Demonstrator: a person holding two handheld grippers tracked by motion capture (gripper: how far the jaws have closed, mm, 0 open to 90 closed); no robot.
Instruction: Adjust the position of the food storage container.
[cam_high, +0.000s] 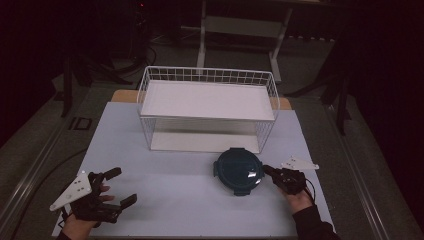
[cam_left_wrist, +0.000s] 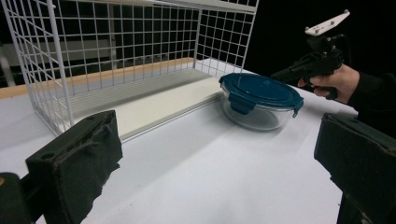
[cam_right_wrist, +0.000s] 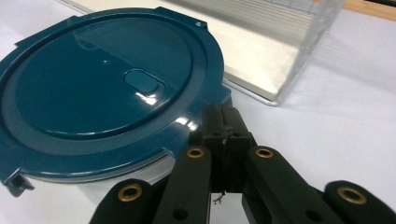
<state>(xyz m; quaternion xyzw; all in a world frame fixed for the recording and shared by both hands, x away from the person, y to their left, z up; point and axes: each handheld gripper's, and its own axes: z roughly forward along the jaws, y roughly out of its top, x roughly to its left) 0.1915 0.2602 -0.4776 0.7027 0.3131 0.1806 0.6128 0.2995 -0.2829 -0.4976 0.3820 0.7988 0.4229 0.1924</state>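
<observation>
A round clear container with a dark blue clip-on lid (cam_high: 239, 170) (cam_left_wrist: 259, 93) (cam_right_wrist: 102, 84) stands on the white table, just in front of the wire basket. My right gripper (cam_high: 266, 170) (cam_right_wrist: 226, 126) is shut, its jaws pressed together and its tips against the lid's right rim. I cannot tell whether a lid tab is pinched between them. The left gripper view shows it (cam_left_wrist: 280, 74) reaching to the lid from the right, held in a hand. My left gripper (cam_high: 125, 185) (cam_left_wrist: 219, 158) rests open at the table's front left, with nothing between its jaws.
A white wire basket (cam_high: 210, 70) (cam_left_wrist: 116, 46) stands on its side at the back of the table (cam_high: 175, 200), with a white board (cam_right_wrist: 261, 51) as its floor and open towards me. Dark floor and stand legs lie beyond the table.
</observation>
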